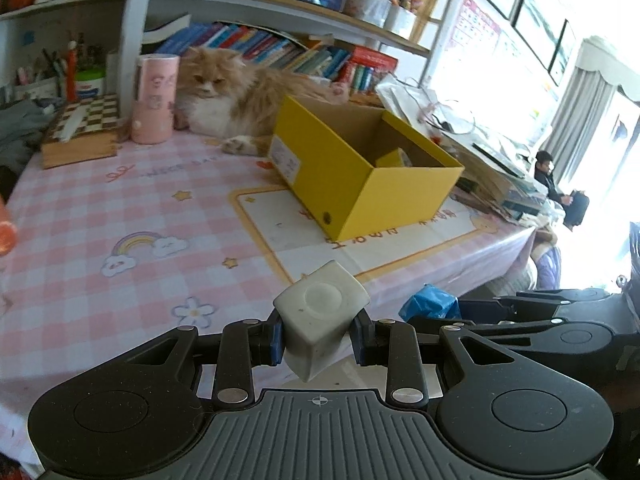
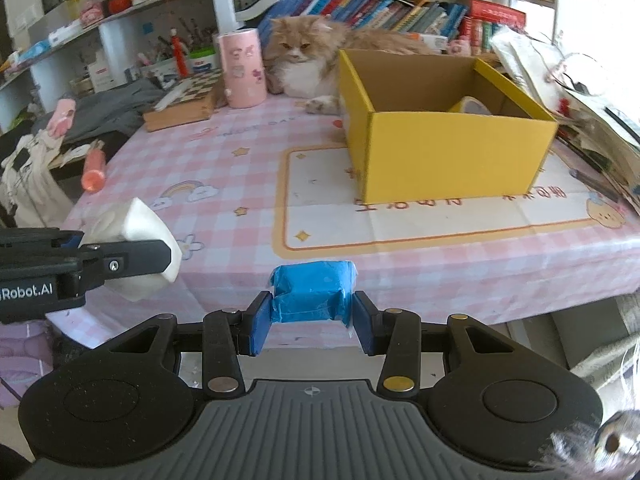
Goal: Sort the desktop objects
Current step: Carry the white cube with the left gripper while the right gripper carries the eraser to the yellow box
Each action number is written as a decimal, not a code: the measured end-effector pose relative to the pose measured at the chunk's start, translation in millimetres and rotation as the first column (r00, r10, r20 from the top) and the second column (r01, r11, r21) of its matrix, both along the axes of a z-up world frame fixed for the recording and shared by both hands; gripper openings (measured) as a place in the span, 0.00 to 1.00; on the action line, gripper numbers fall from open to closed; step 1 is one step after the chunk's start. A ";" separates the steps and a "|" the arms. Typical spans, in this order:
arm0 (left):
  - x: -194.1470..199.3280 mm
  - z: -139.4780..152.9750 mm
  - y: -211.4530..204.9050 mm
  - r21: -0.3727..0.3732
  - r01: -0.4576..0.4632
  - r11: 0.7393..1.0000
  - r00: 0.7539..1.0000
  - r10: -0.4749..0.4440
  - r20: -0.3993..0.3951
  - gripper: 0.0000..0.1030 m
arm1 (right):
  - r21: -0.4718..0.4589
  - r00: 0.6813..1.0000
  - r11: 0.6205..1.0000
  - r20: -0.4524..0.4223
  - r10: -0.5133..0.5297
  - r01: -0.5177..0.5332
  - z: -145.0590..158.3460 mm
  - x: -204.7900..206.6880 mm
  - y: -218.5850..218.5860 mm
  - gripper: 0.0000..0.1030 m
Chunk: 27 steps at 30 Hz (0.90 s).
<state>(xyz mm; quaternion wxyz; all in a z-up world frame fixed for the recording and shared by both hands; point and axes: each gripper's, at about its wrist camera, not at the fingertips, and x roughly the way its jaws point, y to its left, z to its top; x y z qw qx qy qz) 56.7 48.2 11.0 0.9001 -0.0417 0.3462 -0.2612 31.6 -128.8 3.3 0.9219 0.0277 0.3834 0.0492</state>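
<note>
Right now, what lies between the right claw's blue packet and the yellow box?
Only bare tablecloth: in the right wrist view nothing stands between the blue packet in the right claw and the yellow box.

Your left gripper [image 1: 318,338] is clamping a pale grey, rounded-corner cube with a shallow round dimple [image 1: 320,316], tilted between the blue pads, above the near edge of the pink checked tablecloth-covered desk [image 1: 100,208]. Just to its right, your right gripper [image 1: 460,310] is holding a blue wrapped block [image 1: 428,302] near the desk's near right corner. An open yellow cardboard box [image 1: 360,176] is sitting toward the right edge. A fluffy ginger-and-white cat [image 1: 224,96] is lying along the far edge, beside a pink cylindrical container [image 1: 154,98].
</note>
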 end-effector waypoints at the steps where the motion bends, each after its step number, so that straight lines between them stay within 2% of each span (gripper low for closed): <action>1: 1.3 0.4 -3.0 0.002 0.004 1.000 1.000 -0.004 0.002 0.29 | 0.004 1.000 1.000 0.000 -0.010 0.010 -0.2 0.3 -4.1 0.39; 13: 18.0 -0.4 -47.4 0.052 0.070 0.996 0.997 -0.071 0.008 0.29 | 0.041 0.997 0.997 -0.013 -0.071 0.072 -2.0 11.5 -46.9 0.39; 27: 29.7 -3.2 -111.9 0.107 0.169 0.980 0.985 -0.172 0.018 0.29 | 0.084 0.988 0.984 -0.037 -0.153 0.155 -8.5 17.5 -106.3 0.39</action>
